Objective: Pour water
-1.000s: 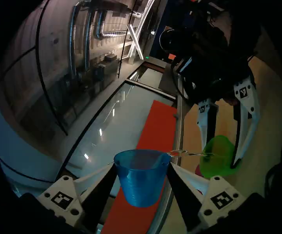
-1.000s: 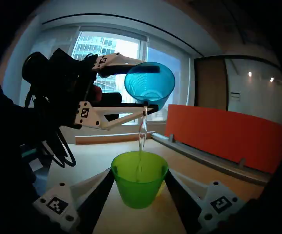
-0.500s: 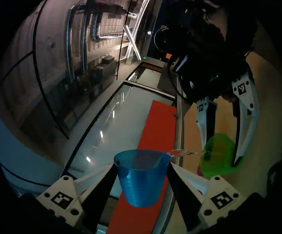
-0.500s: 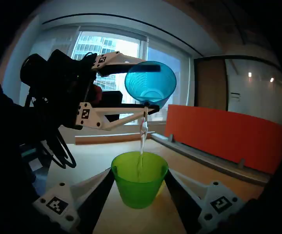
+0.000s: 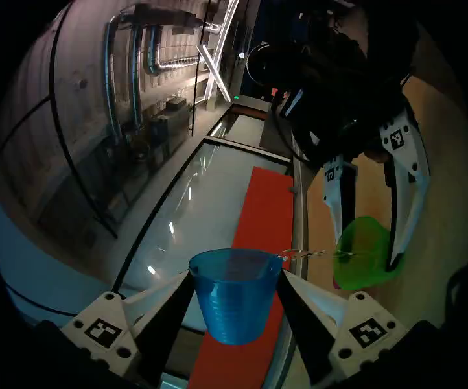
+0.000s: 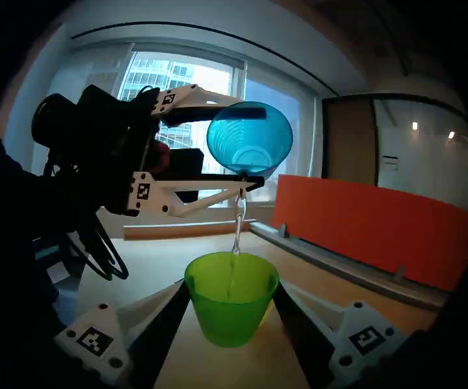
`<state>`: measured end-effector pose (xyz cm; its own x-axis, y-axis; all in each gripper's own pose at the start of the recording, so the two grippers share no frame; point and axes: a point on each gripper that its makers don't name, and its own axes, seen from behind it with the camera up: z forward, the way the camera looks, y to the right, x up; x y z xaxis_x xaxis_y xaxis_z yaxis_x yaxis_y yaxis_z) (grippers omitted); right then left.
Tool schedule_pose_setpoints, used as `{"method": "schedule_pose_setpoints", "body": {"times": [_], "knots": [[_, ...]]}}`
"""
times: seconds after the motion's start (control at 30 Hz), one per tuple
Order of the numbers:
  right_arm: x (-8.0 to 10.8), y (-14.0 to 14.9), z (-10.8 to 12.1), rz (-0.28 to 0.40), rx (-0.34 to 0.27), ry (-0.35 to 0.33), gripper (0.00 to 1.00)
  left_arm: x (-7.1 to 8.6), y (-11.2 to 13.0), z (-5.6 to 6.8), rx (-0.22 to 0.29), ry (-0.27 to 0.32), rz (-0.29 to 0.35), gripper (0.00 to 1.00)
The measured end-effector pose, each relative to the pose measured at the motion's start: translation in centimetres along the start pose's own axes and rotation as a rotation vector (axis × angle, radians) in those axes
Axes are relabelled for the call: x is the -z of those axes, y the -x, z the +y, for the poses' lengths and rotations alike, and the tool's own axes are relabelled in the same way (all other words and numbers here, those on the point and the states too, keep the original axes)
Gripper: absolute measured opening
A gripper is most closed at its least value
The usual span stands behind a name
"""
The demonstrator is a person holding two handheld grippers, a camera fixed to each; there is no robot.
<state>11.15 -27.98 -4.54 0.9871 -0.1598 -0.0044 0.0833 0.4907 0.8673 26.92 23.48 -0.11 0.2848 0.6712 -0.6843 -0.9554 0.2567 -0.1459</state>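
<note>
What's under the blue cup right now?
A thin water stream drops from the blue cup into the green cup held below. Its fill level is hidden by the tinted wall.

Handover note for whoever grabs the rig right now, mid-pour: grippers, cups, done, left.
Left hand-held gripper: shut on the blue cup, which is tipped over with its lip above the green cup.
Right hand-held gripper: shut on the green cup, upright over the wooden table; can't tell if it rests on it.
Done: pour under way, a thin water stream falls into the green cup.
Left: probably let the blue cup drain, tip it upright, set both cups down. Hold the green cup steady.
</note>
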Motion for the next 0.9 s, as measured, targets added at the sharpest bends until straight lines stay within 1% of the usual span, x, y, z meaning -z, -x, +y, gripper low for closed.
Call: {"method": "schedule_pose_setpoints", "body": {"times": [0.27, 0.6, 0.9], "knots": [[0.07, 0.19, -0.02, 0.000, 0.000, 0.000, 0.90, -0.19, -0.21, -0.20, -0.011, -0.007, 0.004, 0.86], [0.18, 0.13, 0.08, 0.003, 0.000, 0.003, 0.90, -0.32, -0.48, -0.72, -0.050, -0.009, 0.007, 0.86], [0.16, 0.08, 0.11, 0.008, -0.001, 0.002, 0.90, -0.65, -0.84, -0.48, -0.083, 0.002, 0.009, 0.86]]}}
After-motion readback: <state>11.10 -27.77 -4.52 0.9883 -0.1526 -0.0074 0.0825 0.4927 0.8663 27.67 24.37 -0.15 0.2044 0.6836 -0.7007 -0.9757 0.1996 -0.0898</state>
